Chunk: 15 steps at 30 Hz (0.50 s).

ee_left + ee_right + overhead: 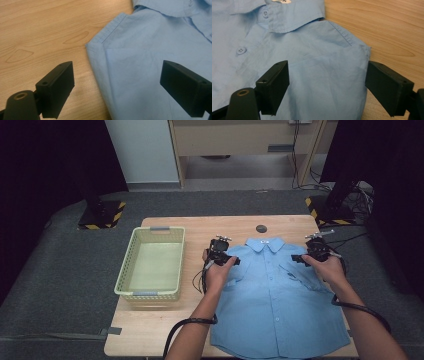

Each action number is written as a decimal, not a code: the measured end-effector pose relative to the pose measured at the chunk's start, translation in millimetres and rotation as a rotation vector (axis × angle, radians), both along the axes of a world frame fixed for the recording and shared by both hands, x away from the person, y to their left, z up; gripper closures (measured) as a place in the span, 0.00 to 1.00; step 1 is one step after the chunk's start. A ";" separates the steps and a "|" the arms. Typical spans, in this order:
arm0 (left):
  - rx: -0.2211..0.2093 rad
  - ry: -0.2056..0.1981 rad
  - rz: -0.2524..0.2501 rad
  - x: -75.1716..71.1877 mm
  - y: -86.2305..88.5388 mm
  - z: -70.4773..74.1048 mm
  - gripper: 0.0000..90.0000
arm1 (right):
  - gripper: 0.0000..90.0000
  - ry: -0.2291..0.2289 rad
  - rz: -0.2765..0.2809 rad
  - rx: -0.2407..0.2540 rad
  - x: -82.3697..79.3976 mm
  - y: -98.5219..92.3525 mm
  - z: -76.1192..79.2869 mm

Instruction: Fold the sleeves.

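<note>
A light blue button-up shirt [280,295] lies flat on the wooden table [150,330], front up, collar [265,243] at the far side. My left gripper [220,249] hovers at the shirt's left shoulder. In the left gripper view its jaws stand wide open [117,72], one over bare wood and one over the shirt's cloth [150,57]. My right gripper [316,247] is at the right shoulder. In the right gripper view it is open [327,71] and straddles the shoulder corner [352,50], with the collar and buttons [241,50] to its left. Neither pair of pads presses the cloth.
A pale green plastic basket [125,270] stands on the table's left part, with nothing in it. A small dark round disc [261,228] sits near the far edge behind the collar. Grey carpet surrounds the table; cables trail from both grippers.
</note>
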<state>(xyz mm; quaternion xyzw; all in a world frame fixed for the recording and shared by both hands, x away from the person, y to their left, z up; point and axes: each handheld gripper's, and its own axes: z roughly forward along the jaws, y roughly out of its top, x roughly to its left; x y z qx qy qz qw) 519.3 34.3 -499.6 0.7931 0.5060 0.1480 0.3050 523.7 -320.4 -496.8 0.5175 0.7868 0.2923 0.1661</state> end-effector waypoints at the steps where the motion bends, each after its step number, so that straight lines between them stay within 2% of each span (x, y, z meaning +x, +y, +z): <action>1: 0.014 -0.006 -0.010 0.2 -1.7 0.2 0.14 | 0.21 0.002 0.009 -0.003 0.7 0.9 -1.1; 3: 0.034 -0.014 -0.013 1.3 -3.2 -0.2 0.15 | 0.21 0.000 0.015 -0.004 1.8 0.6 -3.1; 12: 0.001 0.013 0.031 9.8 4.3 -5.5 0.15 | 0.20 0.003 -0.018 0.015 3.5 -5.6 -7.3; 15: 0.005 0.018 0.038 12.1 5.4 -6.0 0.15 | 0.20 0.004 -0.019 0.014 5.0 -6.4 -8.6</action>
